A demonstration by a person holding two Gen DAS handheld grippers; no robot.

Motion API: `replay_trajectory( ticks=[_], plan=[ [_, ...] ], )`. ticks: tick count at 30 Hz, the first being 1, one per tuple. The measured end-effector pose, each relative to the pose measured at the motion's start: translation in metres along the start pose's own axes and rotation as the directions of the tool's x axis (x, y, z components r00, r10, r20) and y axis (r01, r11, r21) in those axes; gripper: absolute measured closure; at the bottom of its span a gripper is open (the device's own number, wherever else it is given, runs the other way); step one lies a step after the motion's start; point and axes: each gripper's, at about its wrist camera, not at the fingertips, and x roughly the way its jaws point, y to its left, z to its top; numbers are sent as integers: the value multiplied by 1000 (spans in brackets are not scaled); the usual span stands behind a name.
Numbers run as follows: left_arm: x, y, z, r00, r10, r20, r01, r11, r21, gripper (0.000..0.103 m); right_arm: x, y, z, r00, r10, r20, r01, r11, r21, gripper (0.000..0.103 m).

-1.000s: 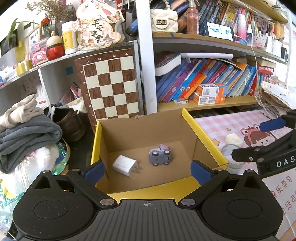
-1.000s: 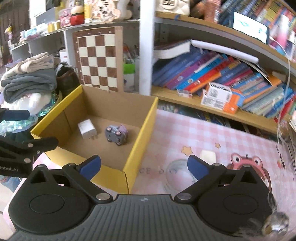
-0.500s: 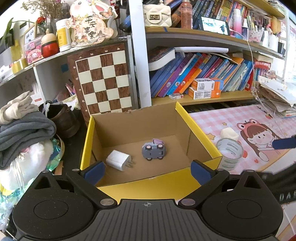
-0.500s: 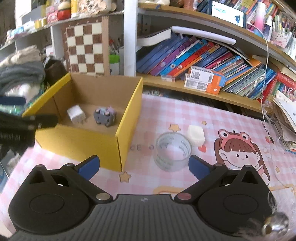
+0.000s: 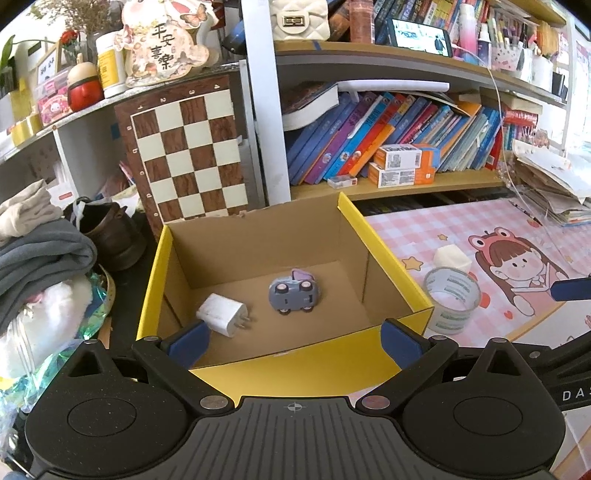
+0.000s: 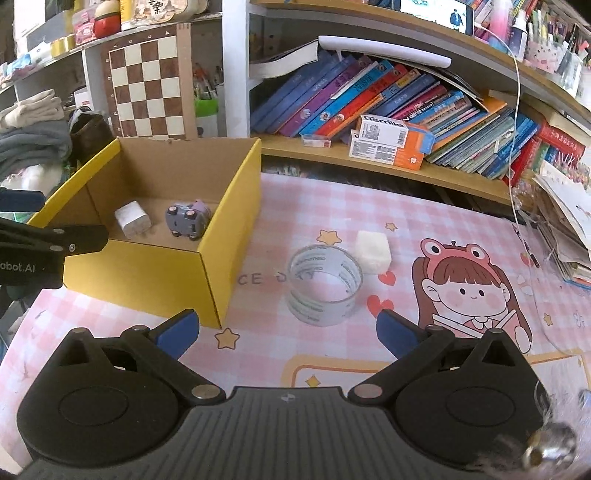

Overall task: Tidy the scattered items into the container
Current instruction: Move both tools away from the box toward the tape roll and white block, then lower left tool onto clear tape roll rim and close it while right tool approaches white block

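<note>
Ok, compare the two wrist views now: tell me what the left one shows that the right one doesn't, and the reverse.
Only the left wrist view shows the cream quilted purse on the top shelf and the whole rabbit-shaped sign.

Only the right wrist view shows the green cup beside the chessboard and the mat's yellow frame print.

Both show the yellow box holding the white charger and toy car, plus the tape roll and white cube outside on the pink mat.
</note>
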Motion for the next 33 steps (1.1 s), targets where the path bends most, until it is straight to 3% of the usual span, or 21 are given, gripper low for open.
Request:
replay_trajectory(
  ticks=[16,33],
  plan=[
    [6,-49,12,997,68,-38,-68,998,19,2,5,-50,-3,998,69,-10,-69,998,-6,0],
    [11,-127,26,992,112,-54,-110,993,45,2,10,-124,-11,992,123,-11,-123,992,-9,0]
  ],
)
